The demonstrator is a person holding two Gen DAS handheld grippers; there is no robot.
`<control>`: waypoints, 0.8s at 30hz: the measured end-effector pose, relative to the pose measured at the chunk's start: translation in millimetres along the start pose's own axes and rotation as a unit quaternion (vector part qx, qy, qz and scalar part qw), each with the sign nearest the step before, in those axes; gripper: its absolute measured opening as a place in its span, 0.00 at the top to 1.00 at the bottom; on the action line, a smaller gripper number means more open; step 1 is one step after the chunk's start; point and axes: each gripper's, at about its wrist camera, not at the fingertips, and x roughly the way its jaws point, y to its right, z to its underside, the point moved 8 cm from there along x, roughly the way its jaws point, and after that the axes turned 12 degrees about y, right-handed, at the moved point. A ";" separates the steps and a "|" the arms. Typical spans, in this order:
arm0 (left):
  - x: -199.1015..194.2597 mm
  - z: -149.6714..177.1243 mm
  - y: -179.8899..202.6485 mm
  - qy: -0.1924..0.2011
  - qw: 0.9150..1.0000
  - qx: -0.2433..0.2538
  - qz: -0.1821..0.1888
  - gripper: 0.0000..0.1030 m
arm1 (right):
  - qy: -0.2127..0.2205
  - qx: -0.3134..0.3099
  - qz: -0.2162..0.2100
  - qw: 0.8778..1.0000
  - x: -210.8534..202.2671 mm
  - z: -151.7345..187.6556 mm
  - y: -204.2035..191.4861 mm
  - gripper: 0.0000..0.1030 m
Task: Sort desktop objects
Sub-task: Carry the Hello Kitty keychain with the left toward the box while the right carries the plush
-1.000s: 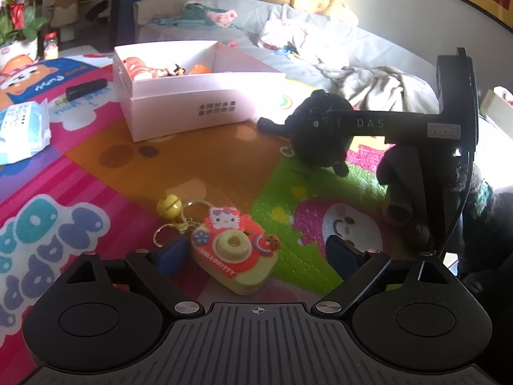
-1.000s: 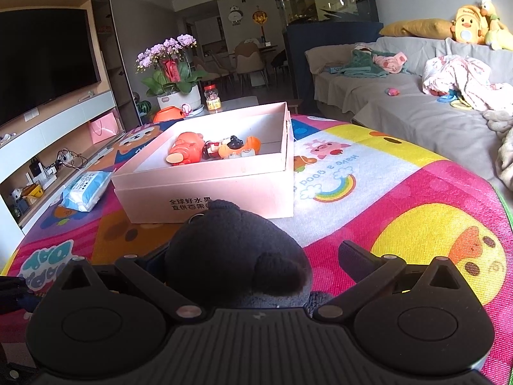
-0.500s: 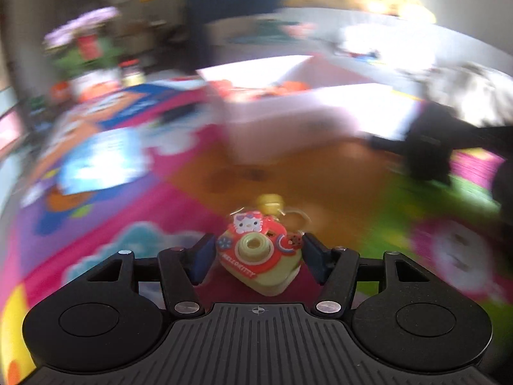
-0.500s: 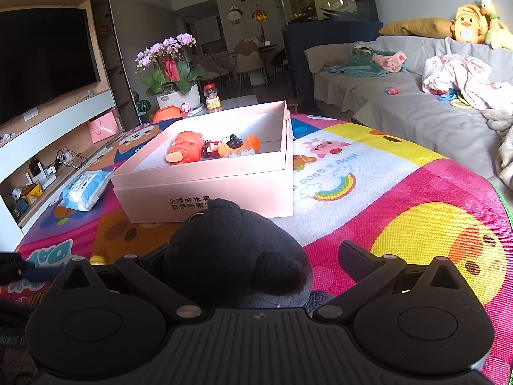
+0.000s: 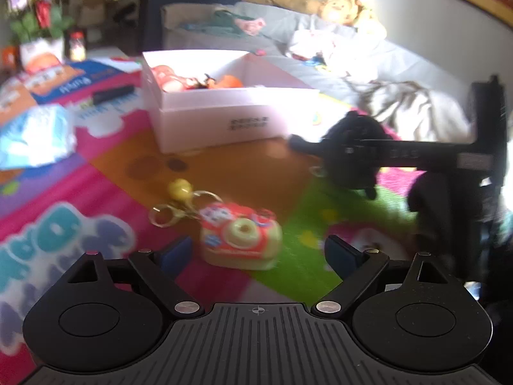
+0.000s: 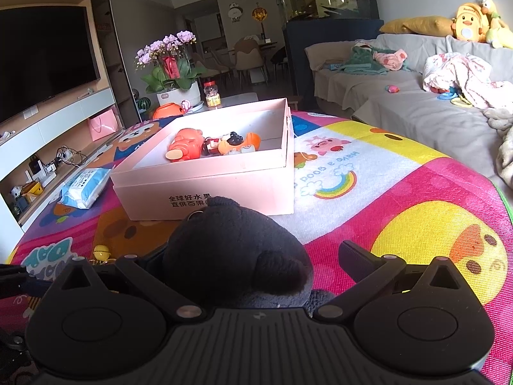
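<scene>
A red and yellow toy camera with a key ring and yellow bell lies on the colourful play mat. It sits between the blue pads of my left gripper, whose jaws are opening; the pads do not touch it. A black plush toy sits on the mat between the fingers of my right gripper. The right finger stands clear of it and the left one is hidden behind it. Beyond stands an open pink box holding orange toy figures.
A blue wet-wipe pack lies left of the box, with a black stick-shaped object on the mat behind it. A grey sofa with clothes and plush toys borders the mat on the right. A flower pot and TV shelf stand far left.
Half a second ago the left jaws were closed around the toy camera; now they stand wide and the camera rests on the mat. The left view swung back rightward. The right gripper kept still.
</scene>
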 end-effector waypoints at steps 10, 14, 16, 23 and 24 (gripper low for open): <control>14.4 0.1 9.3 0.007 0.997 0.063 -0.051 0.33 | -0.003 -0.095 -0.027 0.995 -12.3 -1.9 -26.6 0.00; 11.7 1.1 14.8 0.010 0.996 0.069 -0.055 0.40 | -0.016 -0.141 -0.016 0.990 -10.1 -1.6 -33.5 0.00; 8.0 2.0 15.0 0.009 0.996 0.068 -0.059 0.40 | -0.018 -0.142 -0.013 0.990 -8.8 -3.4 -33.4 0.00; -9.0 2.9 14.7 0.015 0.995 0.071 -0.072 0.40 | -0.070 -0.134 -0.054 0.987 -6.7 4.6 -43.1 0.17; -12.3 1.0 14.0 0.019 0.995 0.071 -0.074 0.40 | -0.075 -0.136 -0.059 0.986 -9.7 4.3 -45.6 0.16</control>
